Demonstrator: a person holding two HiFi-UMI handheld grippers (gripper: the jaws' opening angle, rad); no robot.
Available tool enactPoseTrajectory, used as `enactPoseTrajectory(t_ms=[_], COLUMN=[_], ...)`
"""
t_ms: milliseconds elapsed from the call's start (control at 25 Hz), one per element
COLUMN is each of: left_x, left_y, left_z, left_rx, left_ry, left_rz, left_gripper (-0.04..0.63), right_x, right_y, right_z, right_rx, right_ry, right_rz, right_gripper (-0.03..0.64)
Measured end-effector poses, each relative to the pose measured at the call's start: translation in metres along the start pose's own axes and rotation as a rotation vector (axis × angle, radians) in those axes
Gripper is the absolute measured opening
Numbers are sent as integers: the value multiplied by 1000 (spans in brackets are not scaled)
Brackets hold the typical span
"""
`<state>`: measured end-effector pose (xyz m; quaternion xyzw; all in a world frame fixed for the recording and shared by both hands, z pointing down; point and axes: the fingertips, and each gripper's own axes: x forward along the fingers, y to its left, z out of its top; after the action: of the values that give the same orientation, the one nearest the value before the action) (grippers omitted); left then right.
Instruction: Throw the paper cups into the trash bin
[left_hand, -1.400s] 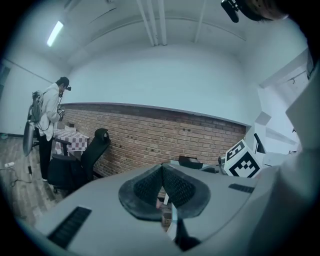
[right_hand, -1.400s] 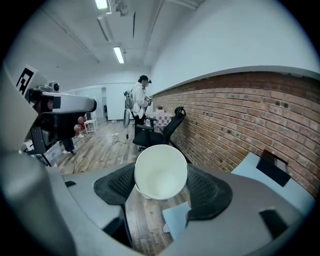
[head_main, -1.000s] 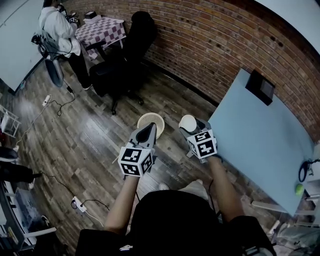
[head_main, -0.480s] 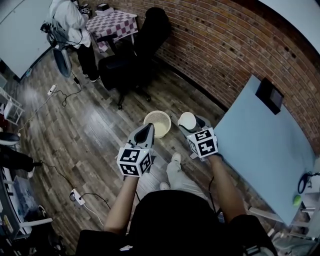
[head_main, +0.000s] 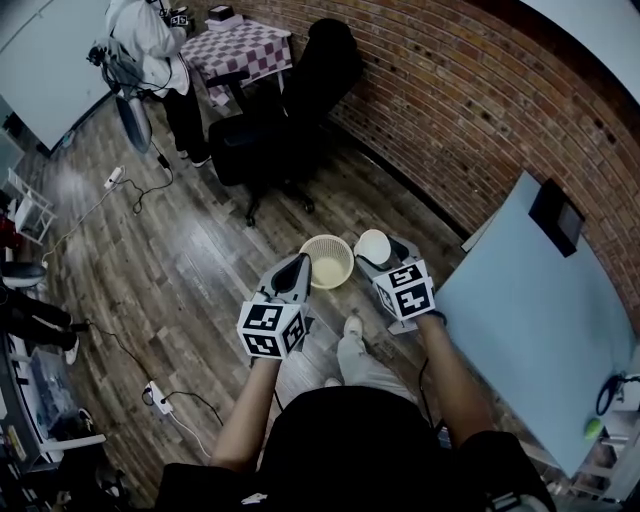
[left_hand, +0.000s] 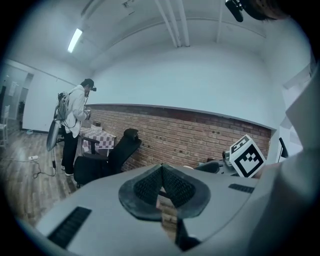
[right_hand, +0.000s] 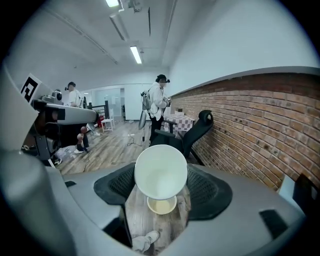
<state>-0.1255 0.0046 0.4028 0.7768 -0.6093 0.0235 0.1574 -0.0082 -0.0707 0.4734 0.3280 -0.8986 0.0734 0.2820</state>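
Note:
A white paper cup (head_main: 374, 246) sits between the jaws of my right gripper (head_main: 380, 248), mouth turned toward the camera. In the right gripper view the cup (right_hand: 161, 172) fills the gap between the pads, and my right gripper (right_hand: 161, 171) is shut on it. The cream wicker trash bin (head_main: 327, 262) stands on the wood floor just beyond and between both grippers, and appears below the cup as a small bin (right_hand: 161, 205). My left gripper (head_main: 299, 265) is shut with nothing in it. Its tips (left_hand: 161, 169) meet in the left gripper view.
A light blue table (head_main: 540, 320) with a black item (head_main: 557, 215) stands at the right along the brick wall (head_main: 470, 110). A black office chair (head_main: 290, 120), a checkered table (head_main: 245, 45) and a standing person (head_main: 150, 50) are farther off. Cables and a power strip (head_main: 155, 395) lie at the left.
The bin has come nearer and now lies between the two grippers. Both grippers have travelled forward over the floor, the right one still holding the cup.

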Motion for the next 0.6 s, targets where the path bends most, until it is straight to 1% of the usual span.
enactPoseTrajectory(t_ms=[240, 400, 600], left_x=[40, 70, 109], left_y=[30, 55, 68], left_z=[14, 27, 42], left_rx=[-20, -59, -73], left_ry=[-9, -27, -28], left_rz=[39, 83, 105], left_gripper=[3, 3, 3], right_x=[43, 70, 99], right_y=[-27, -44, -75], right_z=[19, 36, 56], right_rx=[-14, -29, -42], right_ry=[12, 21, 26], right_rz=[29, 54, 75], right_gripper=[327, 327, 327])
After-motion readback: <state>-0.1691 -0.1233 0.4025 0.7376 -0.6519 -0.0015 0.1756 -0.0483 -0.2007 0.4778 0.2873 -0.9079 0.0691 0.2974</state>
